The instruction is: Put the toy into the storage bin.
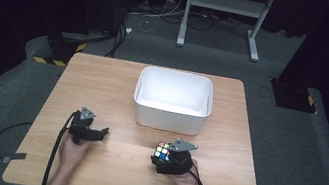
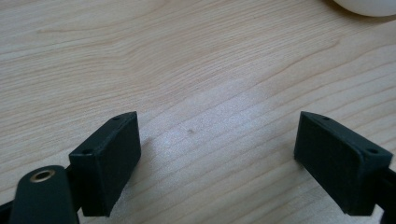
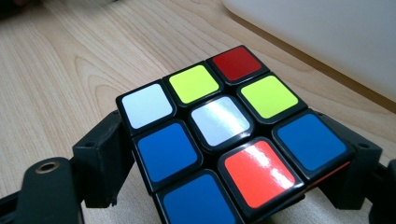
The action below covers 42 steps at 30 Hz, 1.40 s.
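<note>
Up close, the right gripper view shows the right gripper (image 3: 224,186) with its jaws set against both sides of a puzzle cube (image 3: 229,135), whose lower corner is cut off by the frame's bottom edge. From the high view, the cube sits lower centre, below the white bin (image 1: 173,100). Meanwhile, the left gripper (image 2: 217,158) stands wide over bare table (image 2: 187,70).
</note>
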{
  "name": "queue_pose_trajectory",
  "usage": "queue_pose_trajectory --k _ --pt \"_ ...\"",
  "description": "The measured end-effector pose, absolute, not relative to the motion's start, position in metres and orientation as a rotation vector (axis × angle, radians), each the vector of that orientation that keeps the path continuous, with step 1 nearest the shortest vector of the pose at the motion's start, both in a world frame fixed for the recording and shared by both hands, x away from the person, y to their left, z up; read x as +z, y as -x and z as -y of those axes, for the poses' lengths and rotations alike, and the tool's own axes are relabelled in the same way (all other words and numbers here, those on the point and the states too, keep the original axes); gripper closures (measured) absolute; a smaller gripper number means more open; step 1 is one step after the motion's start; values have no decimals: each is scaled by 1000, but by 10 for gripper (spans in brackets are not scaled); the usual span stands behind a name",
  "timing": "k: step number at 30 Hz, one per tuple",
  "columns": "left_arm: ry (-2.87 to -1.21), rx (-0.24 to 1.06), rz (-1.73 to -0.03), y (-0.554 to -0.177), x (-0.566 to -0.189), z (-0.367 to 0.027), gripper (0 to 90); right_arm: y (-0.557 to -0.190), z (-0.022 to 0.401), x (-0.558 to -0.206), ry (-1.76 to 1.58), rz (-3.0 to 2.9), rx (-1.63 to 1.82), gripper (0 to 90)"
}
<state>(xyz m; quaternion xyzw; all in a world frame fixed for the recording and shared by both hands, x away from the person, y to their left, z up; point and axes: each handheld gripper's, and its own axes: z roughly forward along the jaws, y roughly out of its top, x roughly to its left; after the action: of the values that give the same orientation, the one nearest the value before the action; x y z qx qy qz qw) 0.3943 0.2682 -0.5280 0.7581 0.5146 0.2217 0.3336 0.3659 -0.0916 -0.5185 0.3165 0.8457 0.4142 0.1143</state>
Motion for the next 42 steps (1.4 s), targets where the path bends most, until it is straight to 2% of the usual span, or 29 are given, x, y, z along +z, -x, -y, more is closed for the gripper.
queue_pose_trajectory --k 42 --pt "-1980 580 -1344 -395 -528 -269 148 -364 92 -517 -926 -2457 1181 182"
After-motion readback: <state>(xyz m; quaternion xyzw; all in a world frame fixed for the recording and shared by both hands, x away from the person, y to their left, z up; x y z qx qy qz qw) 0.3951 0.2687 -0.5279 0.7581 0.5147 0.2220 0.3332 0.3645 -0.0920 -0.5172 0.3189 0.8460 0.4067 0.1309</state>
